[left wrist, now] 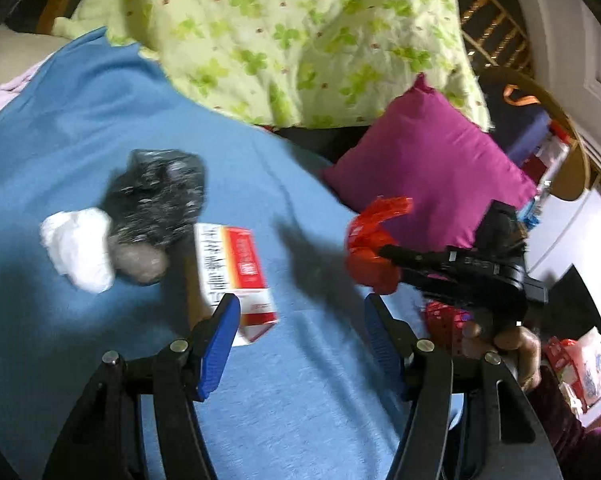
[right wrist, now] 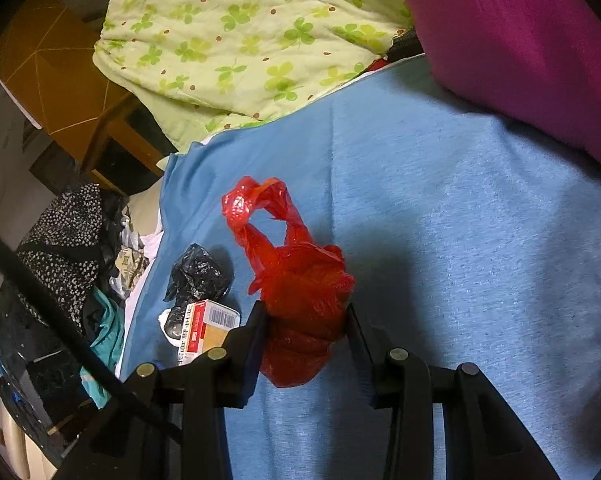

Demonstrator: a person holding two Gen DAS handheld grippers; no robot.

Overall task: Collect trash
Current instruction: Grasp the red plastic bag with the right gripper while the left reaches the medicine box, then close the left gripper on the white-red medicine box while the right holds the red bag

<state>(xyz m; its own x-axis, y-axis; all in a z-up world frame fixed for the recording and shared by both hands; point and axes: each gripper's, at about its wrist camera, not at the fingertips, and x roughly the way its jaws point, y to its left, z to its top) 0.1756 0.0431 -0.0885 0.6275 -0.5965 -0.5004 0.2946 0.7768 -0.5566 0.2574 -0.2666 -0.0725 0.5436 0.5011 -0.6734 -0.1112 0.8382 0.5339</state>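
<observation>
Blue bed sheet (left wrist: 100, 128) spans the whole field ahead of and beneath both sets of fingers; green clover quilt (left wrist: 284, 32) heaped beyond the fingertips, magenta pillow (left wrist: 428, 168) ahead and to the right of the left gripper's fingers. Trash items, largest first: red plastic bag (right wrist: 300, 280), crumpled, sits between the right gripper (right wrist: 306, 320) fingers, both fingers pressing its sides, handle loops sticking out past the tips; fingers clenched on the bag, which appears lifted off or barely grazing the sheet (cannot tell which). Black plastic bag (left wrist: 156, 196) lies ahead-left of the left gripper (left wrist: 300, 312), touching a white crumpled tissue (left wrist: 76, 248) on its far left. Red-and-white carton box (left wrist: 236, 276) lies just beside the left finger's tip, partly behind it, not between the fingers. Left gripper fingers spread wide, released, nothing inside the gap but bare sheet. Risks, judged: red bag is thin film held by bunched folds only, so it could slip out of the right fingers if the grip eases or the bag swings in transport. Left gripper is off-centre to the box; closing as it stands would catch nothing or nudge the box sideways. Left view is motion-blurred, so a fast approach may also push the box into the black bag and scatter the tissue.
</observation>
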